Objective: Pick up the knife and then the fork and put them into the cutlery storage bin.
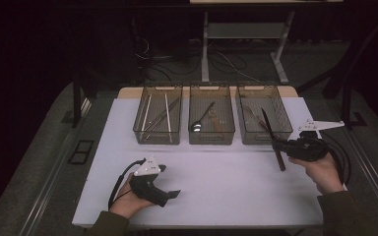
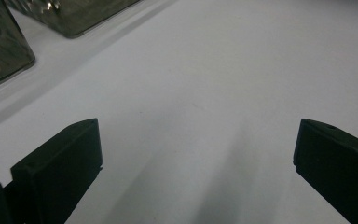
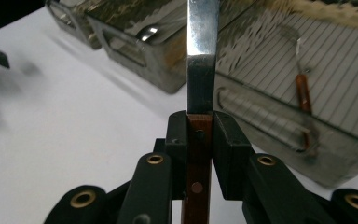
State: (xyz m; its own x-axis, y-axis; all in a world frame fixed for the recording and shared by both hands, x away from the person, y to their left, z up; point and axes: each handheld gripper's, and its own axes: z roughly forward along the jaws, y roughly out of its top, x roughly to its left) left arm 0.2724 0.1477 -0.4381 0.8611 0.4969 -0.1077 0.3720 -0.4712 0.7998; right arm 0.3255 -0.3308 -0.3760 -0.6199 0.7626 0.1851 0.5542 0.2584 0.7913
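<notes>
A table knife [image 1: 273, 140] with a brown wooden handle [image 3: 198, 154] and a steel blade [image 3: 202, 51] is clamped in my right gripper [image 3: 199, 128], whose jaws press on the handle. It hangs at the right of the white table [image 1: 216, 182], its blade reaching up over the right bin [image 1: 264, 118]. My left gripper [image 1: 172, 193] rests low at the front left, held by a hand. Its jaws [image 2: 196, 158] stand wide apart over bare white table, nothing between them.
Three smoky clear bins line the far side. The left bin [image 1: 158, 120] holds chopsticks, the middle bin [image 1: 211, 120] a spoon [image 1: 199, 123], the right one another wooden-handled piece [image 3: 303, 95]. Dark floor and a desk frame lie beyond.
</notes>
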